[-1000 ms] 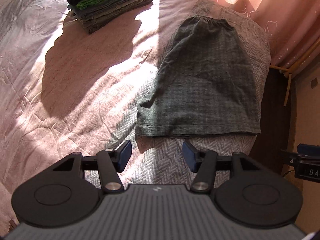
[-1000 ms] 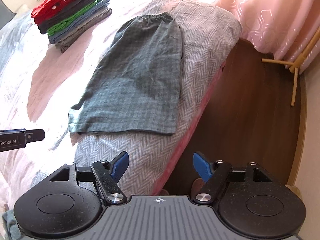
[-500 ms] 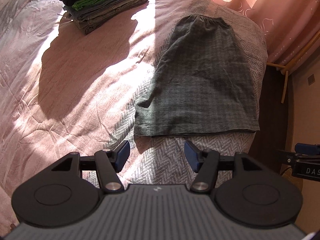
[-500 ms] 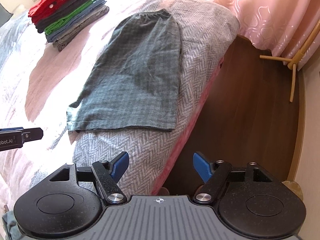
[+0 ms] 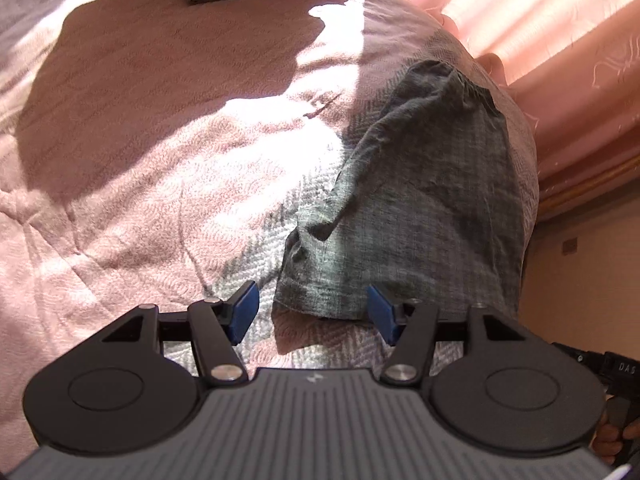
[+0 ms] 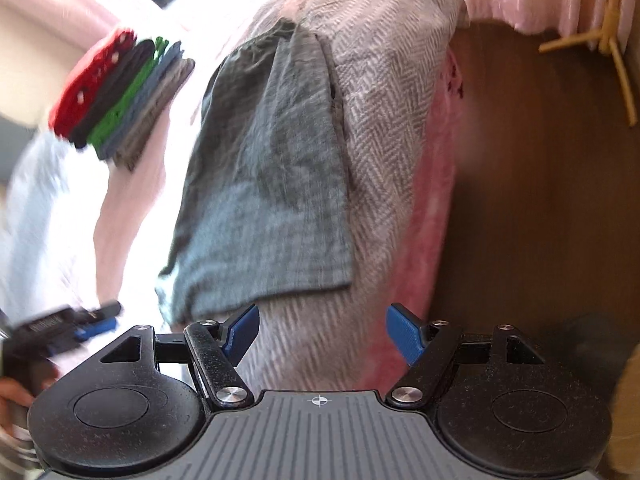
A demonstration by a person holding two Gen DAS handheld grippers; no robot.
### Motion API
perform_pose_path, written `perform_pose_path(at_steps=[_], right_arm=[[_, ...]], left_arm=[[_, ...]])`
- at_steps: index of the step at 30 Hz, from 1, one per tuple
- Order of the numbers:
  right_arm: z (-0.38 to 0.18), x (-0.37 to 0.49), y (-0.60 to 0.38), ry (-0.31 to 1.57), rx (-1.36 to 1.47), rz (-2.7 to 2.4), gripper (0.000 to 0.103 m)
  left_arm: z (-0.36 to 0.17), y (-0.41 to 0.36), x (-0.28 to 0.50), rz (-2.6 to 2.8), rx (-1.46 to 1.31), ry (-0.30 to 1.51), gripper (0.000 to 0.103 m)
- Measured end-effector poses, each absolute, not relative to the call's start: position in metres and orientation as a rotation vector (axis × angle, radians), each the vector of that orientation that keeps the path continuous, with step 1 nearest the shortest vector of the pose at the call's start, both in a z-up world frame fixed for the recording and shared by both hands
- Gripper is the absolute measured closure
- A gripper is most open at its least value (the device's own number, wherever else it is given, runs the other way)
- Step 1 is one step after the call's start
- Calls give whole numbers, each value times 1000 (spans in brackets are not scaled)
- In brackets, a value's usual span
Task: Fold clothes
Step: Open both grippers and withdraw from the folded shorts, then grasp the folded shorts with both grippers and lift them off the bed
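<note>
Both grippers dropped in toward the garment over the last second. Left gripper [image 5: 312,311]: blue fingers [image 5: 244,308] spread, nothing pinched; they narrowed a touch in the last half second but no cloth is pressed. The near-left hem corner of the grey garment [image 5: 420,208] now sits right between and just ahead of them, where a second ago the hem lay well ahead of the tips. Right gripper [image 6: 322,330]: fingers [image 6: 404,334] spread wide, empty, aimed at herringbone blanket [image 6: 384,112] just short of the hem's right corner; view is motion-blurred, so contact can't be told.

Garment: lying flat on the bed [image 5: 140,160] near its edge, gathered waistband at the far end, hem toward the grippers, already looks folded once lengthwise. Left corner is slightly rucked.

Outward: stack of folded clothes [image 6: 120,92] further up the bed, pink curtain [image 5: 560,20] behind, wooden floor [image 6: 540,180] to the right of the bed. A hand [image 6: 12,394] holds the left gripper at the right view's left edge.

Meaning: looks like the approach to pinch both hem corners for the next fold, hem up to waistband. Grasp not yet made. Risk: left pinch catching blanket along with the rucked corner.
</note>
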State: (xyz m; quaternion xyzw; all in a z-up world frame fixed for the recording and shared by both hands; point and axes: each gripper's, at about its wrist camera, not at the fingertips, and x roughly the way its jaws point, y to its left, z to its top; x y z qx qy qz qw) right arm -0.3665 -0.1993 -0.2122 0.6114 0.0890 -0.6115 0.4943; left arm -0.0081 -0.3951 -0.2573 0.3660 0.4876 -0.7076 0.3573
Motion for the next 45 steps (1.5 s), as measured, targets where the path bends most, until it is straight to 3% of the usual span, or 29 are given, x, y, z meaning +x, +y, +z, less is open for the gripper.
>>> perform_pose_path(at_steps=[7, 11, 13, 17, 24, 26, 28, 29, 32, 45], right_arm=[[-256, -415, -213, -50, 1520, -1391, 30], [-285, -436, -223, -161, 1588, -1310, 45], [-296, -441, -226, -208, 1613, -1260, 45], [-307, -440, -231, -238, 1641, -1157, 45], [-324, -442, -230, -240, 1700, -1096, 46], [-324, -442, -231, -230, 1698, -1090, 65], [-324, -444, -232, -221, 1700, -1097, 69], [-324, -445, -232, -217, 1701, -1100, 82], [-318, -444, -228, -206, 1686, -1113, 99], [-268, -441, -177, -169, 1667, -1121, 102]], left_arm=[[-322, -429, 7, -1820, 754, 1519, 51], [-345, -441, 8, -1862, 715, 1620, 51], [-353, -444, 7, -1892, 718, 1684, 51], [-367, -444, 6, -1890, 733, 1848, 50], [-376, -445, 2, -1901, 742, 1952, 52], [-377, -442, -5, -1931, 768, 1965, 60], [-380, -440, -10, -1934, 804, 1947, 82], [-383, -440, -9, -1921, 796, 1953, 86], [-382, -436, -5, -1927, 749, 1946, 93], [-308, -355, 31, -1965, 611, 1930, 95]])
